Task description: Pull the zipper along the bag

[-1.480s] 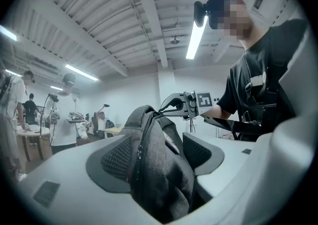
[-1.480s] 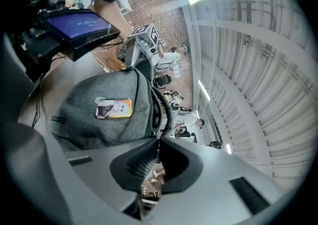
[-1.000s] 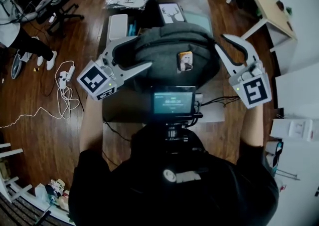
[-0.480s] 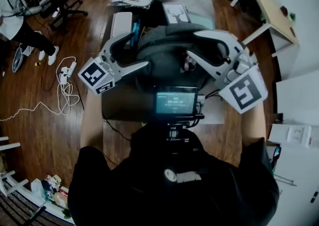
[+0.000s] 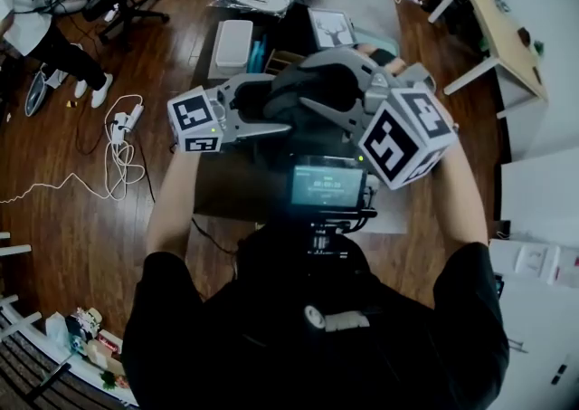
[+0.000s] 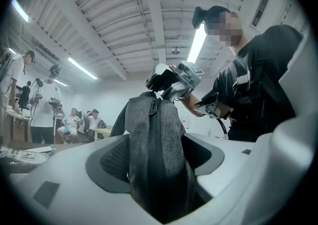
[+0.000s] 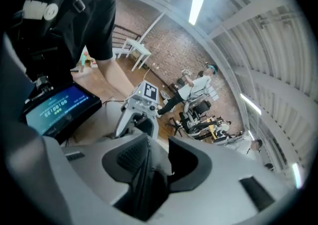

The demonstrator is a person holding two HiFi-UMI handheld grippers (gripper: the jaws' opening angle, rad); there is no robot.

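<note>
On the middle of the dark wooden desk (image 5: 226,193) sits the grey cloth backpack (image 5: 303,91). The left gripper (image 6: 155,162) is squeezed tight on a fold of the bag's side. The dark zipper line (image 6: 150,119) runs up that fold. The right gripper (image 7: 151,162) is at the top of the bag. Its jaws have just been opening. Bag cloth with zipper teeth lies between them, but the pads do not look pressed on it yet.

What could go wrong? I think the right jaws may close on cloth only and miss the sliding part of the zipper. Then a pull would drag the whole bag toward the desk's edge, and the zipper would not slide. Cloth could also get caught in the teeth and jam it. If the left grip slips, nothing would hold the bag steady, and it would bunch up.
</note>
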